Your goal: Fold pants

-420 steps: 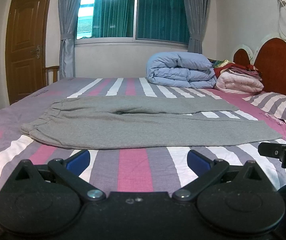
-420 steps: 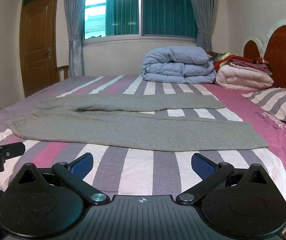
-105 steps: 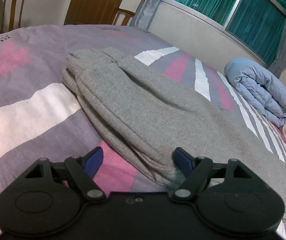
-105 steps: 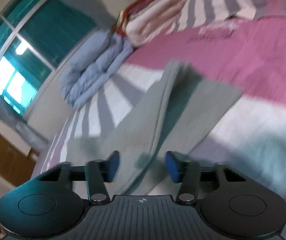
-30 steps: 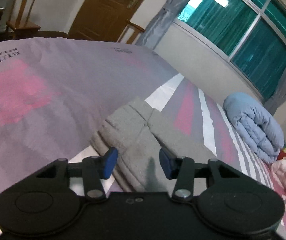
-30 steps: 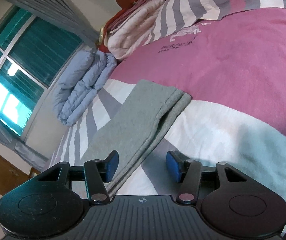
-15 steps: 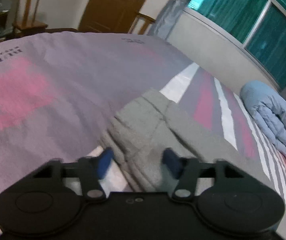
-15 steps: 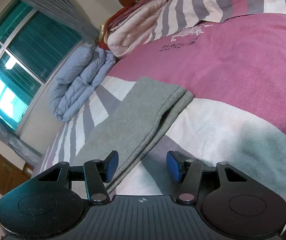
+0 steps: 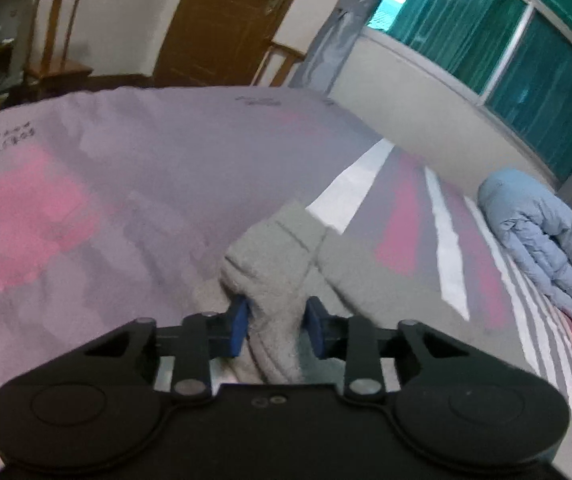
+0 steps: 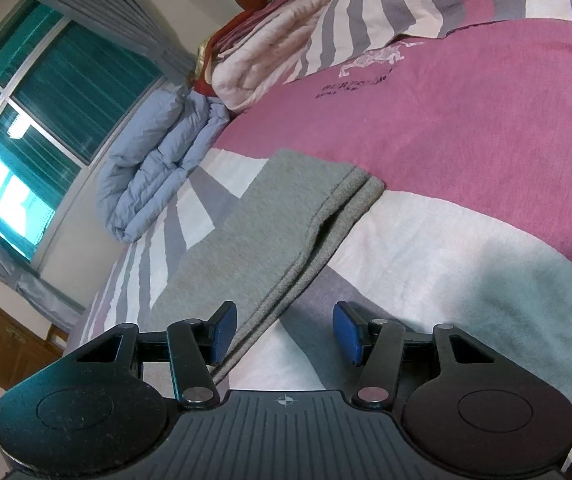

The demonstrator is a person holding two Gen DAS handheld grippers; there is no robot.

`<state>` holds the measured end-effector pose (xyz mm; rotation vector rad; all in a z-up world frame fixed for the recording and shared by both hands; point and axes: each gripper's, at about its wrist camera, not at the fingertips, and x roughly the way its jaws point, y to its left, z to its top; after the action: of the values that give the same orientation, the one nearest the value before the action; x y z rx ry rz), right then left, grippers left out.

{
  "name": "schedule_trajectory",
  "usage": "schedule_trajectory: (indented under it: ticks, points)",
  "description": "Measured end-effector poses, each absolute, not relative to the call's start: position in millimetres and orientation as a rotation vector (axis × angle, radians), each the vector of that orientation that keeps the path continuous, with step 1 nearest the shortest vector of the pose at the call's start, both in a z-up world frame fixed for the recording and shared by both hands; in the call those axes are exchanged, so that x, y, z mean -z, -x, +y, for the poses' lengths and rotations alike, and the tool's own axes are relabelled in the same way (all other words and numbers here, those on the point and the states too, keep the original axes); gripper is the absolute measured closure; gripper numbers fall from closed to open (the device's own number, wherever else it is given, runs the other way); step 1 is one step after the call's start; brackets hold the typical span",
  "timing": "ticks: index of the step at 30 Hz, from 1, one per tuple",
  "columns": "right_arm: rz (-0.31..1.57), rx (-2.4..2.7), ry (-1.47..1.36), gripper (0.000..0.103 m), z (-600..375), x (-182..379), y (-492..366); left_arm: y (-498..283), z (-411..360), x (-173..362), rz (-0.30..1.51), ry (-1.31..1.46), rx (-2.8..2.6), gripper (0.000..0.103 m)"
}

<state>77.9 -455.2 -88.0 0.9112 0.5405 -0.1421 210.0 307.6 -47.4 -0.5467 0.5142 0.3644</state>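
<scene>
My left gripper (image 9: 276, 326) pinches the pants (image 9: 282, 256) at the waistband on the bed (image 9: 106, 176); right gripper (image 10: 284, 332) hangs spread beside the cuffs. Grab both layers squarely before lifting.

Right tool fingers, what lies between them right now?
In the right wrist view, the right tool stands open; the near folded edge of the gray pants and bare striped bedspread lie between its fingers.
</scene>
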Motion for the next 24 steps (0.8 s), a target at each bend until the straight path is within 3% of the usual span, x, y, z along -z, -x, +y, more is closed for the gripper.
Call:
schedule_trajectory:
  ticks: [7,10,14,19,24]
  points:
    - [0.550,0.135,-0.914,0.048,-456,89,-78,-213,326,19,0.446,0.511,-0.297,0.094]
    - [0.549,0.129,-0.929,0.048,-460,91,-79,-221,325,52,0.630,0.439,-0.312,0.094]
    - [0.515,0.144,-0.950,0.048,-464,91,-75,-198,325,58,0.588,0.471,-0.321,0.072]
    - [0.462,0.169,-1.039,0.048,-482,96,-67,-167,301,46,0.510,0.460,-0.340,0.069]
    - [0.475,0.229,-1.114,0.048,-500,99,-84,-178,265,44,0.534,0.410,-0.279,0.059]
